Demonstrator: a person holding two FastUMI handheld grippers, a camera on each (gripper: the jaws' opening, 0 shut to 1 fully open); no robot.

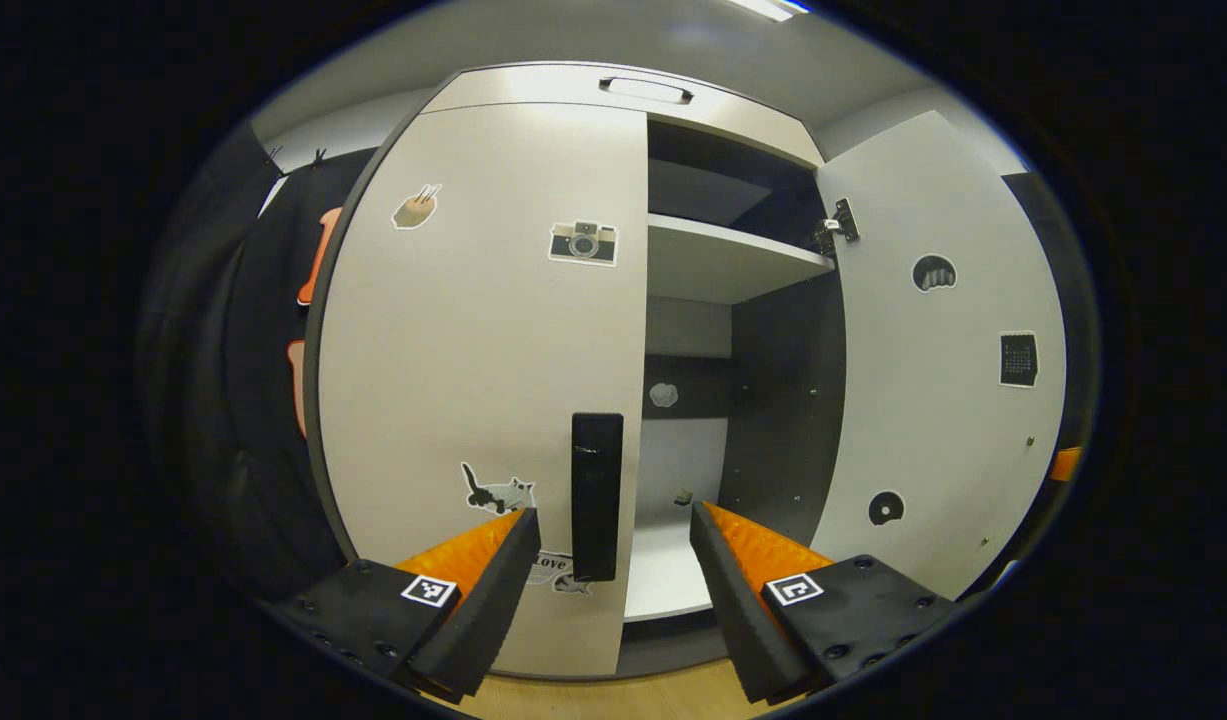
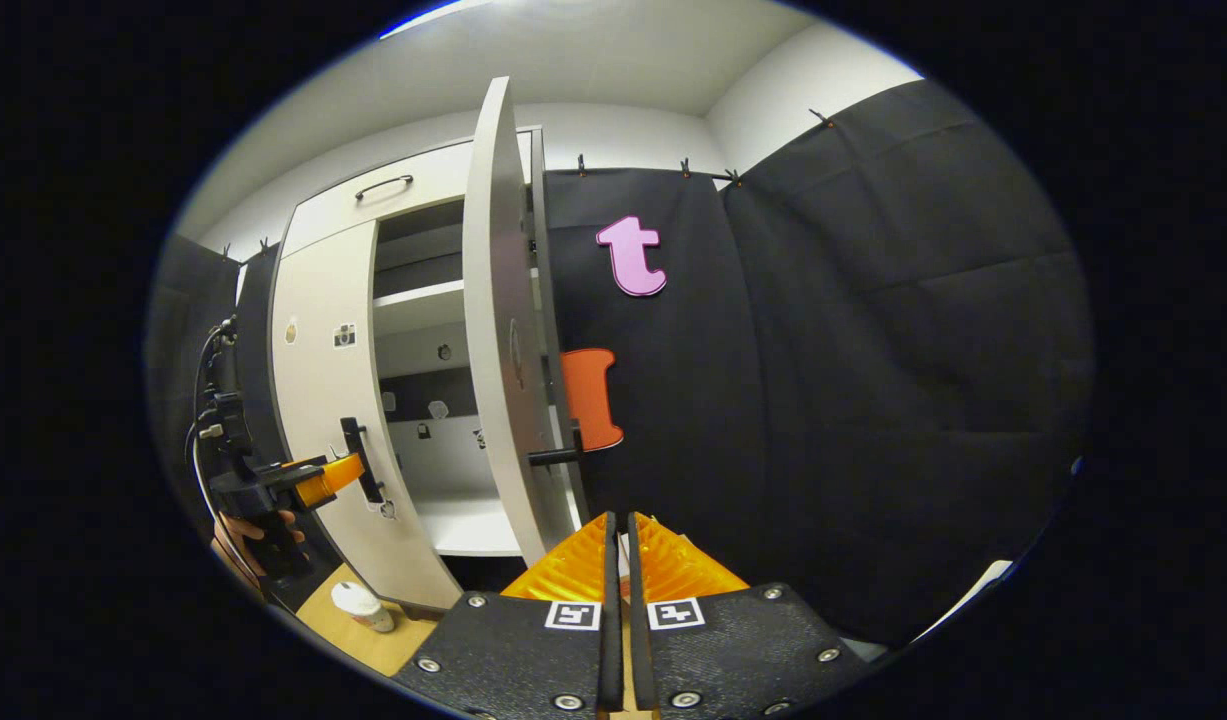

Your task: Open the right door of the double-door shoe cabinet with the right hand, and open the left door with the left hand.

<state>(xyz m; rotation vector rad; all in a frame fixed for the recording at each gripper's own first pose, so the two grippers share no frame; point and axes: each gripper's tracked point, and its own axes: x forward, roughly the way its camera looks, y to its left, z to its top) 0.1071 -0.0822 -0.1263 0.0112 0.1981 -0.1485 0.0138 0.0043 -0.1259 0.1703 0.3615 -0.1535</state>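
Observation:
The shoe cabinet's left door [image 1: 473, 360] is closed, with stickers on it and a tall dark handle [image 1: 596, 497] at its inner edge. My left gripper [image 1: 613, 535] is open, and the handle stands between its fingers without touching them. The right door [image 1: 933, 400] is swung wide open, baring the shelves [image 1: 723, 265]. In the right gripper view that door [image 2: 498, 380] shows edge-on with its handle [image 2: 553, 455] sticking out. My right gripper [image 2: 620, 522] is shut on nothing, just below and right of that handle. The left gripper [image 2: 345, 470] is at the left door's handle [image 2: 358, 460].
A drawer with a bar handle [image 1: 645, 90] tops the cabinet. A hand [image 2: 263, 540] holds the left gripper. A small white container [image 2: 363, 605] stands on the wooden floor [image 2: 373, 640] before the cabinet. Black cloth walls [image 2: 873, 400] close in on the right.

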